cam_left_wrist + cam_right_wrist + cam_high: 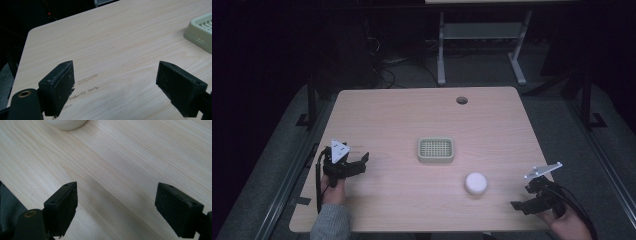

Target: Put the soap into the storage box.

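The white round piece (475, 183) is seen nearer the right claw (523, 204), just to its left on the surface (402, 115); both claws are spread, the left claw (360, 163) well apart

High view looks down on the whole table (402, 115); both claw views skim close over its wood.

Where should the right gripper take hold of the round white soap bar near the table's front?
Probably across the curved sides of the round white soap bar, low near the wooden table, coming from its right, where the open right gripper sits. Its domed top offers no edge, and the side facing the pale green slotted tray is farther.
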`<state>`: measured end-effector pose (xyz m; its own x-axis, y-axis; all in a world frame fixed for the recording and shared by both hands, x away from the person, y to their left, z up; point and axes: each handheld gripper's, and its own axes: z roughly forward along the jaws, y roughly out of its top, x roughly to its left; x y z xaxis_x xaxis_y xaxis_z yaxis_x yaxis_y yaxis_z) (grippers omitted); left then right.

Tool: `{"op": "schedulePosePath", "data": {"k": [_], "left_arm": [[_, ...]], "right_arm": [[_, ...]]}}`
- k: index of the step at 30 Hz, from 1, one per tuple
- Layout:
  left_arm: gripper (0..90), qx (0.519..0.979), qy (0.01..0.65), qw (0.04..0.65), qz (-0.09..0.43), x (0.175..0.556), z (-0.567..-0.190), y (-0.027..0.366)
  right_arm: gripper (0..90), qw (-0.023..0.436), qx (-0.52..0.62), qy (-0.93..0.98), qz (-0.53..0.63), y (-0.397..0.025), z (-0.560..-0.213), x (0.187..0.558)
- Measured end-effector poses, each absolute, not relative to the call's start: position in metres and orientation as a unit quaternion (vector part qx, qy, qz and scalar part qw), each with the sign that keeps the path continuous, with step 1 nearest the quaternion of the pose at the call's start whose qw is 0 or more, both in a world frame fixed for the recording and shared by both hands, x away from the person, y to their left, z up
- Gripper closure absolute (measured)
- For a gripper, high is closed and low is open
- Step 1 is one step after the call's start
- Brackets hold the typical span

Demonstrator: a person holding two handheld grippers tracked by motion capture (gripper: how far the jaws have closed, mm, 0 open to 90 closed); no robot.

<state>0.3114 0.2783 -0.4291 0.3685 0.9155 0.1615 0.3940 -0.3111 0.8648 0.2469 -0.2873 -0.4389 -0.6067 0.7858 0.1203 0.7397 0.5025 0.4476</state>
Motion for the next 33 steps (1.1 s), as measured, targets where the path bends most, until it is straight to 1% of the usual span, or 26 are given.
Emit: {"op": "schedulePosePath", "data": {"k": [11,33], "left_arm": [[14.8,0.734,0.446,0.384,0.34,0.31,-0.428,0.279],[14.8,0.732,0.449,0.386,0.337,0.31,-0.428,0.28]], "right_arm": [[17.8,0.039,0.415,0.882,0.221,-0.269,-0.433,0.258],[18.6,0.04,0.387,0.898,0.204,-0.249,-0.418,0.27]]}}
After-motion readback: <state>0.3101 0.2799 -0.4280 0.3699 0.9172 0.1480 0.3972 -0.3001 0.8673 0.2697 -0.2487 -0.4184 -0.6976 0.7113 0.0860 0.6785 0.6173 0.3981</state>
